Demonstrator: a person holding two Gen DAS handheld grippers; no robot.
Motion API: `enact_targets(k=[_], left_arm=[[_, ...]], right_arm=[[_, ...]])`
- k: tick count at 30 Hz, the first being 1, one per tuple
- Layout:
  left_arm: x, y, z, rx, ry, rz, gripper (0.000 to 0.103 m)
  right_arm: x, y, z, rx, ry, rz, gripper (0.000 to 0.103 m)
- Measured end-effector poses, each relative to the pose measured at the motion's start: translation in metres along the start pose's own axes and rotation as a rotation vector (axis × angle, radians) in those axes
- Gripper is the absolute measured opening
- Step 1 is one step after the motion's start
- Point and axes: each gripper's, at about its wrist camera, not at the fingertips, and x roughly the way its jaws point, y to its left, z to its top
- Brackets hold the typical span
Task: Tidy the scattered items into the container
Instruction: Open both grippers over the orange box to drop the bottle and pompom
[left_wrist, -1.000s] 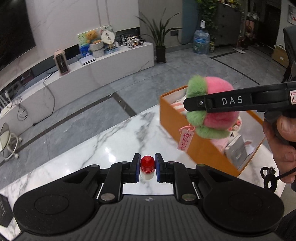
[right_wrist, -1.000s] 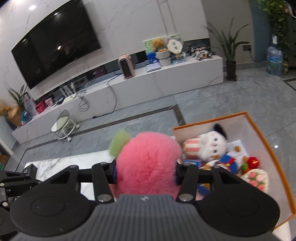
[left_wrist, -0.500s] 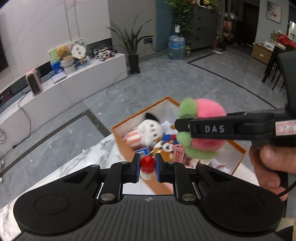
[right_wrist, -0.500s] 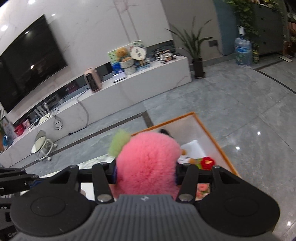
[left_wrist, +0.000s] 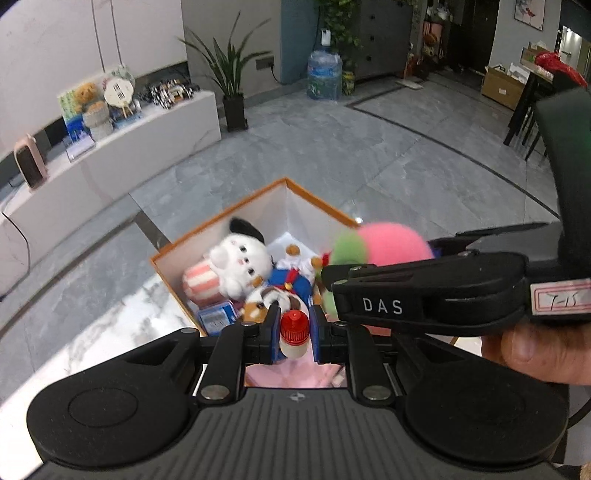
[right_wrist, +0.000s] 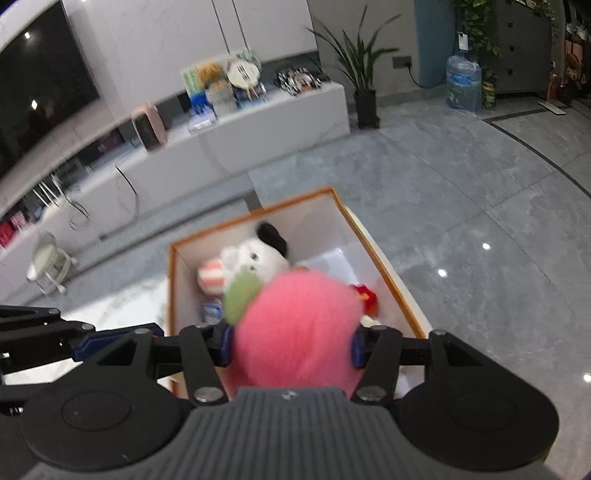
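Note:
My left gripper (left_wrist: 293, 334) is shut on a small white bottle with a red cap (left_wrist: 293, 332), held over the near end of the orange box (left_wrist: 207, 230). My right gripper (right_wrist: 291, 347) is shut on a fluffy pink and green plush ball (right_wrist: 295, 328), also above the box (right_wrist: 258, 210); the ball shows in the left wrist view (left_wrist: 391, 242) behind the right gripper's black finger (left_wrist: 417, 299). The box holds a white plush dog (left_wrist: 240, 264), a blue-clad doll (left_wrist: 291, 282) and other small toys.
The box stands on a white marble table (left_wrist: 122, 317) at its right end. Beyond lie a grey tiled floor (left_wrist: 351, 158), a low white TV bench (right_wrist: 236, 136), a potted plant (left_wrist: 232, 81) and a water jug (left_wrist: 324, 75).
Both grippers have moved right, from over the table to above the box, each still holding its item. The box contents now lie right under them.

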Motion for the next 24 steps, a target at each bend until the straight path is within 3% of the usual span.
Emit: enact_targets(k=[3, 5, 8, 9, 10, 24], left_arm=[[0.014, -0.002, -0.006, 0.005, 0.051, -0.003, 0.019], [0.022, -0.004, -0.009, 0.004, 0.079, -0.002, 0.019], [0.026, -0.006, -0.013, 0.008, 0.112, -0.006, 0.043], [0.027, -0.007, -0.015, 0.016, 0.117, -0.008, 0.063], [0.026, -0.008, -0.016, 0.024, 0.117, -0.01, 0.076], [0.021, -0.008, -0.019, 0.041, 0.098, 0.0, 0.079]], right_arm=[[0.008, -0.001, -0.002, -0.005, 0.049, -0.002, 0.071], [0.009, 0.001, -0.005, -0.015, 0.06, -0.004, 0.071], [0.008, 0.002, -0.008, -0.02, 0.053, -0.008, 0.071], [0.008, 0.002, -0.008, -0.017, 0.048, -0.009, 0.071], [0.007, 0.001, -0.008, -0.015, 0.044, -0.012, 0.071], [0.002, 0.003, -0.007, -0.017, 0.026, -0.035, 0.076]])
